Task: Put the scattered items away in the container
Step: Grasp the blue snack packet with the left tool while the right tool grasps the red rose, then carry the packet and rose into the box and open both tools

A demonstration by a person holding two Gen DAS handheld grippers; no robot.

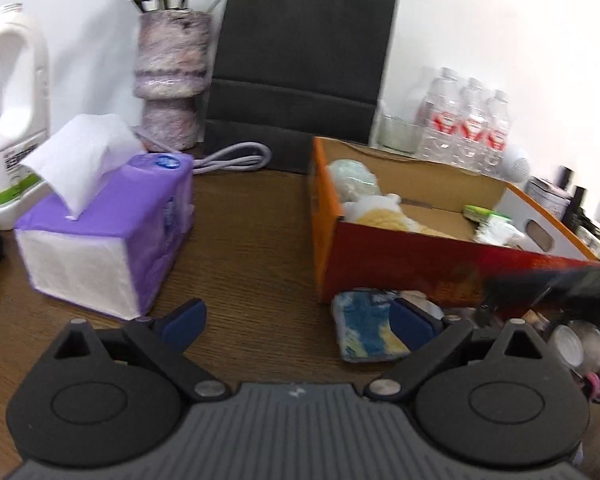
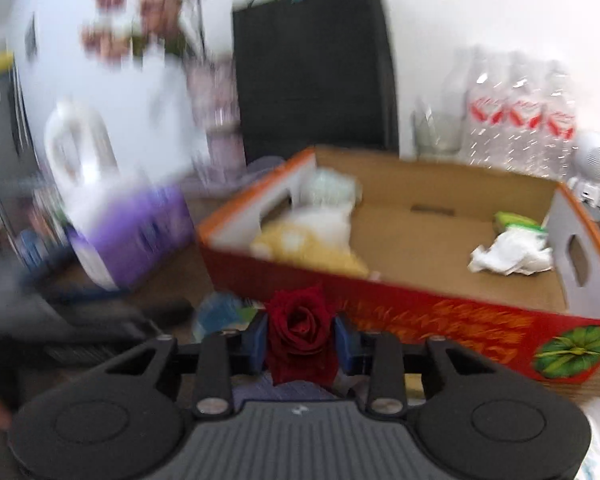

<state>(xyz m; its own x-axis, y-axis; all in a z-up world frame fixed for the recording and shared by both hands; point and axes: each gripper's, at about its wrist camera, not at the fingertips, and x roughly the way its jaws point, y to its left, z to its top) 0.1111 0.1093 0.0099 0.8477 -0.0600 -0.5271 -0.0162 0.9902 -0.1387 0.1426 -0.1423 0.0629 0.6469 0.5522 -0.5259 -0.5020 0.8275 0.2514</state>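
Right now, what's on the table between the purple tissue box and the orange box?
Nothing: in the left wrist view, only bare brown table lies between the purple tissue box and the orange box. A lilac cable loops farther back.

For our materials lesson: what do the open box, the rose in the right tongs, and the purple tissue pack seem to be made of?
Box: cardboard, with plain brown fibre inside and a glossy red print outside.
Rose, pinched in the right tongs: probably fabric, since its dark red petals look matte and velvety; a real rose can't be excluded.
Tissue pack: thin shiny plastic film, wrinkled, with soft paper tissue sticking out.
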